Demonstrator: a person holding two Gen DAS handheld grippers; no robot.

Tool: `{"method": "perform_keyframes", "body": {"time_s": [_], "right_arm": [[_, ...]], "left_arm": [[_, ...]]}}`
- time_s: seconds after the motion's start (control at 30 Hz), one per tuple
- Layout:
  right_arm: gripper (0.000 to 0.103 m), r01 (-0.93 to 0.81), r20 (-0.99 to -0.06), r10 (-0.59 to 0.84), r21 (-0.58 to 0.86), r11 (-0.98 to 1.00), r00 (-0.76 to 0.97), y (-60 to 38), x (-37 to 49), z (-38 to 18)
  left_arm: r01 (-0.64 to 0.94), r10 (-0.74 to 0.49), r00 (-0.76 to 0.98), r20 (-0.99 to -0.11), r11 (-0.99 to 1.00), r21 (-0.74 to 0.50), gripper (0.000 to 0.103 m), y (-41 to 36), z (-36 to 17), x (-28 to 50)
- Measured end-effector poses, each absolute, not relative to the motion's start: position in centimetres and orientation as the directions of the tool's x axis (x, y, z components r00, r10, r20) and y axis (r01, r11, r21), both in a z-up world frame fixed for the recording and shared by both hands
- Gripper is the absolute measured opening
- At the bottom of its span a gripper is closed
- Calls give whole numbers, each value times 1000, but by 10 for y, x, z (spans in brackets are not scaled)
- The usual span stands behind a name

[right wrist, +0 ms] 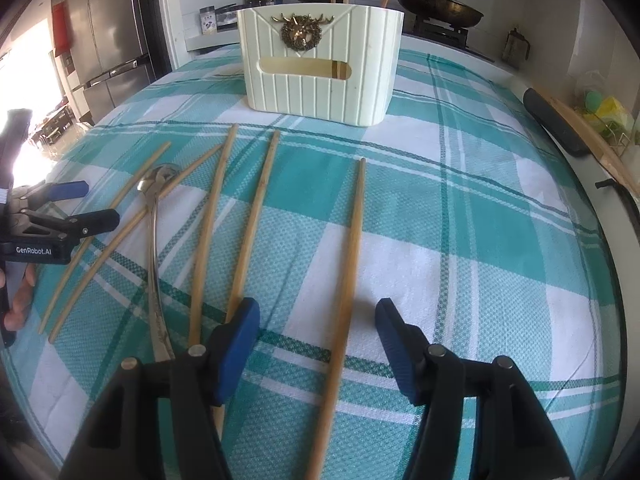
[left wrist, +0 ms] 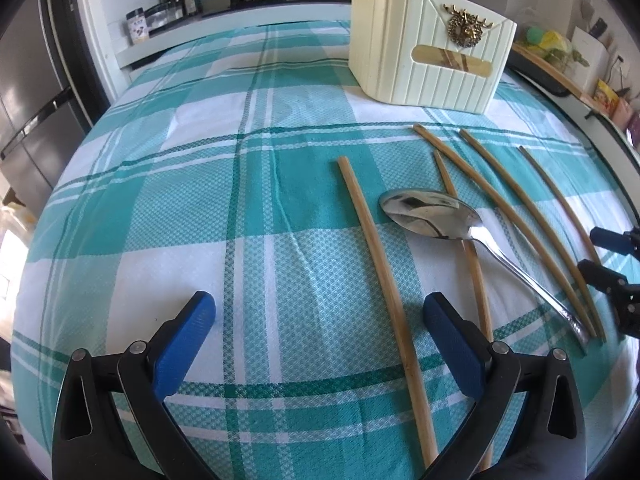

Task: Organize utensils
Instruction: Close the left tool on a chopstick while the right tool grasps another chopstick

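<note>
While over checked tabletop (right wrist: 460, 240) | left gripper (left wrist: 319, 320) jaws wide, empty | right gripper (right wrist: 318, 322) jaws parted, straddling chopstick (right wrist: 348, 280) untouched | spoon (left wrist: 432, 216) beside

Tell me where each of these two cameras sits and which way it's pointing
Left wrist: rides the left gripper, angled down across the checked tablecloth toward the cream utensil holder; its own open fingers show, plus the right gripper at the right edge.
Right wrist: rides the right gripper, facing the holder head-on; its open fingers straddle one chopstick without touching it; the left gripper and a hand show at left.
Shared: holder, spoon, chopsticks, tablecloth, stove.
</note>
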State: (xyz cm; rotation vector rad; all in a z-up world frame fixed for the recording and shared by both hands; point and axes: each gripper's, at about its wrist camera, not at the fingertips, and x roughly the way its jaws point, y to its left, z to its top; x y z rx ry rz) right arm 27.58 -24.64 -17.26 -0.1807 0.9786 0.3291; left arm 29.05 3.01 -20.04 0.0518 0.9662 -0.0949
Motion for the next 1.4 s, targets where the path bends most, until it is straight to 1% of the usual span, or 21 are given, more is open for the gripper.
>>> {"method": "perform_keyframes", "body": {"time_s": [0.3, 0.8, 0.93, 1.0, 1.07, 1.13, 1.17, 1.23, 1.27, 1.3, 1.4], "right_arm": [[61, -346, -825, 162, -43, 937, 541, -243, 272, -172], [61, -337, -804, 183, -23, 941, 566, -246, 269, -174], [61, -343, -815, 194, -5, 940, 545, -248, 272, -173], [61, -369, -839, 203, 2, 929, 505, -248, 279, -171], [61, -391, -863, 215, 22, 920, 457, -249, 289, -169], [61, -424, -896, 227, 48, 904, 382, -247, 307, -167], [60, -434, -905, 228, 53, 899, 360, -245, 313, -167], [53, -444, -917, 226, 61, 894, 328, -241, 326, -165], [46, -445, -924, 227, 71, 893, 309, -239, 335, -165], [43, -442, -928, 225, 75, 894, 297, -236, 343, -166], [42, -415, -934, 198, 61, 908, 297, -228, 367, -169]], "left_arm": [[103, -58, 568, -821, 995, 1, 103, 30, -200, 290], [107, -60, 566, -822, 994, 1, 103, 30, -200, 290], [157, -89, 531, -843, 988, -5, 102, 32, -198, 299], [185, -108, 512, -852, 983, -13, 101, 33, -196, 305], [208, -136, 492, -860, 978, -36, 97, 35, -194, 313], [235, -153, 466, -871, 971, -45, 97, 33, -194, 322], [250, -154, 455, -877, 967, -40, 94, 30, -193, 328], [279, -146, 437, -887, 960, -20, 89, 23, -193, 338], [290, -137, 431, -892, 957, -7, 88, 20, -193, 342], [301, -137, 425, -895, 954, -3, 87, 16, -193, 346], [317, -151, 412, -899, 948, -14, 79, 12, -192, 356]]}}
